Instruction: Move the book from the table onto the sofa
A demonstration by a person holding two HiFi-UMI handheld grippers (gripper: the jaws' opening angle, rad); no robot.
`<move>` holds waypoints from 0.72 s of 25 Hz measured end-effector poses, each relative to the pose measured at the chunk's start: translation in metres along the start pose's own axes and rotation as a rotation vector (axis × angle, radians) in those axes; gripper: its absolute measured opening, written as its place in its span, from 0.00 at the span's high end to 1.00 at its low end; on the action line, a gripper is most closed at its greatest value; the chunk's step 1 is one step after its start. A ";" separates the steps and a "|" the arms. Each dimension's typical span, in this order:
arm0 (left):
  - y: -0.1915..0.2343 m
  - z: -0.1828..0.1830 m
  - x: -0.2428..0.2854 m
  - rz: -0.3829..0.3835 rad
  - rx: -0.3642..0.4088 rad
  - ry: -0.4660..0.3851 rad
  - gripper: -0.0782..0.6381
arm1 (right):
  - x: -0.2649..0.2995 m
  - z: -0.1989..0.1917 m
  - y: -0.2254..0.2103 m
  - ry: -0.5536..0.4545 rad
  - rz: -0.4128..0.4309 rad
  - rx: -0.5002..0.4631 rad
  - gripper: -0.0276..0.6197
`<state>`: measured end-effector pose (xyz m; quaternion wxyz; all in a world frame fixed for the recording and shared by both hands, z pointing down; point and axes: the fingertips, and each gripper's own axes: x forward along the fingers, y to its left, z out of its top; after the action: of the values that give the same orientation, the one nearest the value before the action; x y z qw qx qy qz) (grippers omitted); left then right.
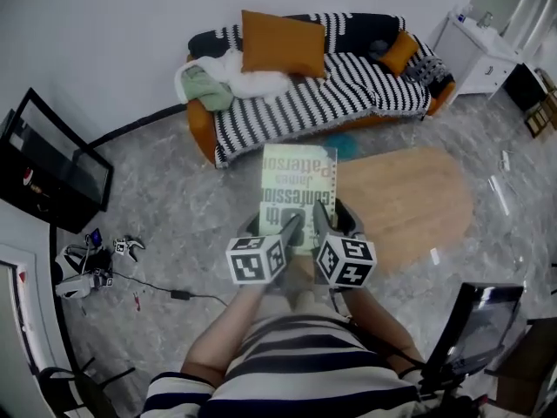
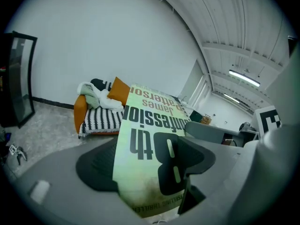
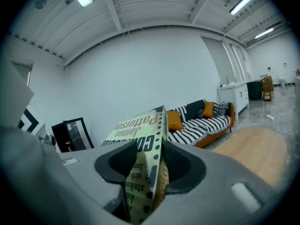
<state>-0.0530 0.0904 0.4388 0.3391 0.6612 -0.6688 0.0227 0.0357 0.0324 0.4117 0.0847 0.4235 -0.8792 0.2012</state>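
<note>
Above the floor, between the near-side person and the far sofa (image 1: pixel 348 94), left of the wooden table (image 1: pixel 409 200): one paperback book (image 1: pixel 298 185), carried clear of both. The left gripper (image 1: pixel 290 226) and right gripper (image 1: pixel 320 222) are each clamped across its near edge. Judged light, flexible and glossy, so liable to sag or slip. Best held near the spine.

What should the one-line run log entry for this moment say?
phase: carry | book: lifted off table, short of sofa | left gripper: shut on book | right gripper: shut on book
</note>
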 end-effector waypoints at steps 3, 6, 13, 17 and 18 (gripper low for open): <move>0.015 0.001 -0.006 0.027 -0.011 -0.012 0.34 | 0.008 -0.006 0.014 0.012 0.035 -0.011 0.68; 0.032 0.006 -0.012 0.039 -0.026 -0.023 0.34 | 0.018 -0.007 0.031 0.021 0.054 -0.024 0.68; 0.085 0.036 -0.027 0.064 -0.035 -0.038 0.34 | 0.054 -0.002 0.084 0.021 0.083 -0.028 0.68; 0.128 0.054 -0.038 0.077 -0.051 -0.046 0.34 | 0.081 -0.004 0.125 0.025 0.104 -0.041 0.68; 0.138 0.058 -0.040 0.080 -0.052 -0.048 0.34 | 0.087 -0.004 0.134 0.024 0.108 -0.042 0.68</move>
<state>-0.2060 0.1144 0.4321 0.3387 0.6254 -0.7030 0.0030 -0.1238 0.0473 0.4053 0.0931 0.3712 -0.9037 0.1917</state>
